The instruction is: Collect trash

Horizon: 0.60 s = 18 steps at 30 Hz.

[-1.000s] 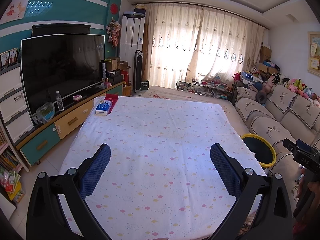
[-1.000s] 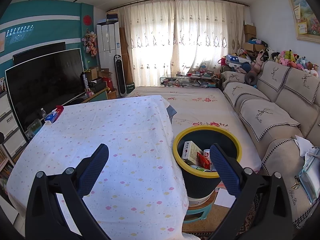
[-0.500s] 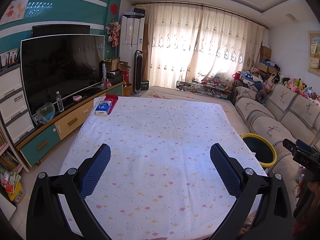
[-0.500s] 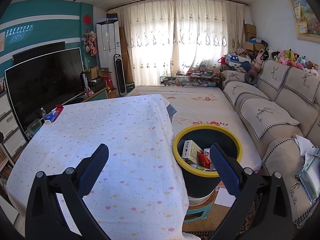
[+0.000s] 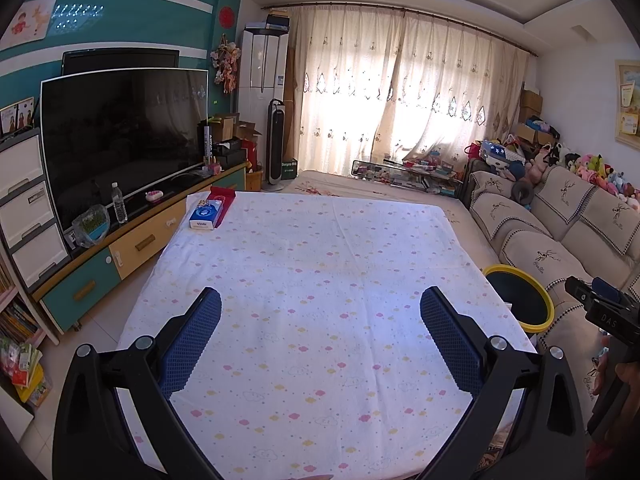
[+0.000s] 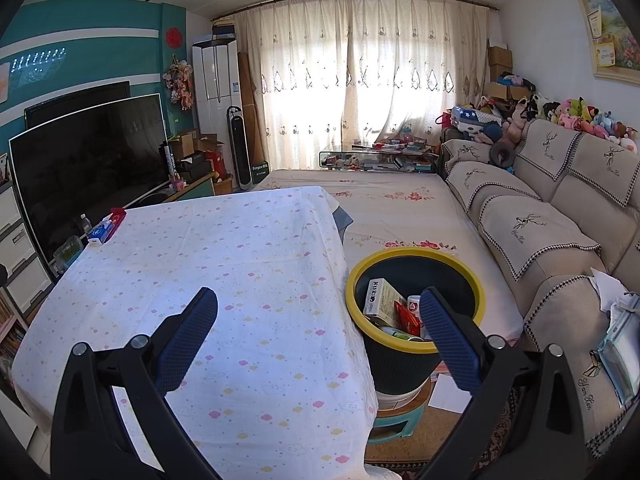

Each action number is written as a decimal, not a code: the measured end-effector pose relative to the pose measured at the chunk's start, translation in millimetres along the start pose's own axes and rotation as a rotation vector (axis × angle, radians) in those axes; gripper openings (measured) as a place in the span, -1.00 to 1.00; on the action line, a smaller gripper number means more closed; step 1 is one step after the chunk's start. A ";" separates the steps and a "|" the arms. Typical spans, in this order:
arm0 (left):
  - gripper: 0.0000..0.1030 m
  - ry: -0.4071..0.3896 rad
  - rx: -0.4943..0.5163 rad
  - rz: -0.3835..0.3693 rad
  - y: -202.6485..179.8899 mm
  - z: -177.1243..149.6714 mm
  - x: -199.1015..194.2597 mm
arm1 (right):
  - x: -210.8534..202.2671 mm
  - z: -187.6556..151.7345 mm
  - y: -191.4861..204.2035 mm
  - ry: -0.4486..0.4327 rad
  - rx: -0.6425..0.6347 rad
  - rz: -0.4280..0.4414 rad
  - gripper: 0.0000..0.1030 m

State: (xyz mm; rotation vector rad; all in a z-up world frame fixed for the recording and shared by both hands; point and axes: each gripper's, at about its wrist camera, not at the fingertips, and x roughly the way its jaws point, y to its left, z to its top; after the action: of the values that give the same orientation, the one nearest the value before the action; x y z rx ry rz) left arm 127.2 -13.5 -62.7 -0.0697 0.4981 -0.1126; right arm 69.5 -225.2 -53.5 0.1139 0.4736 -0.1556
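A dark bin with a yellow rim (image 6: pixel 416 258) stands on a small teal stool beside the table's right edge; inside lie a white box (image 6: pixel 380 298), a red wrapper (image 6: pixel 406 316) and other trash. The same bin (image 5: pixel 520 296) shows at the right in the left wrist view. My left gripper (image 5: pixel 320 316) hangs open over the cloth-covered table (image 5: pixel 320 264), nothing between its fingers. My right gripper (image 6: pixel 319 314) is open too, straddling the table's right edge and the bin. The other handheld gripper (image 5: pixel 604 312) appears at the far right.
A blue tissue pack (image 5: pixel 206 216) on a red box lies at the table's far left corner. A TV (image 5: pixel 120 136) on a low cabinet runs along the left. A beige sofa (image 6: pixel 540 220) lines the right; a low bed-like platform (image 6: pixel 400 208) lies beyond the bin.
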 end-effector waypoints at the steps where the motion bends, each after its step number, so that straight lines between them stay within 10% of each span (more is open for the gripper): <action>1: 0.90 0.000 0.000 0.000 -0.1 0.2 -0.2 | 0.1 -0.1 0.1 0.000 0.000 0.000 0.87; 18: 0.90 -0.006 -0.013 -0.081 7.8 -5.1 13.0 | 4.6 -6.4 -0.6 0.010 0.003 0.003 0.87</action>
State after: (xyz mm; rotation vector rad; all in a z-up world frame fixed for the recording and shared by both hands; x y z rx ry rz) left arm 136.8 -7.7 -74.0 -0.1031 0.4905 -0.1879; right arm 70.7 -225.4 -61.4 0.1181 0.4830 -0.1530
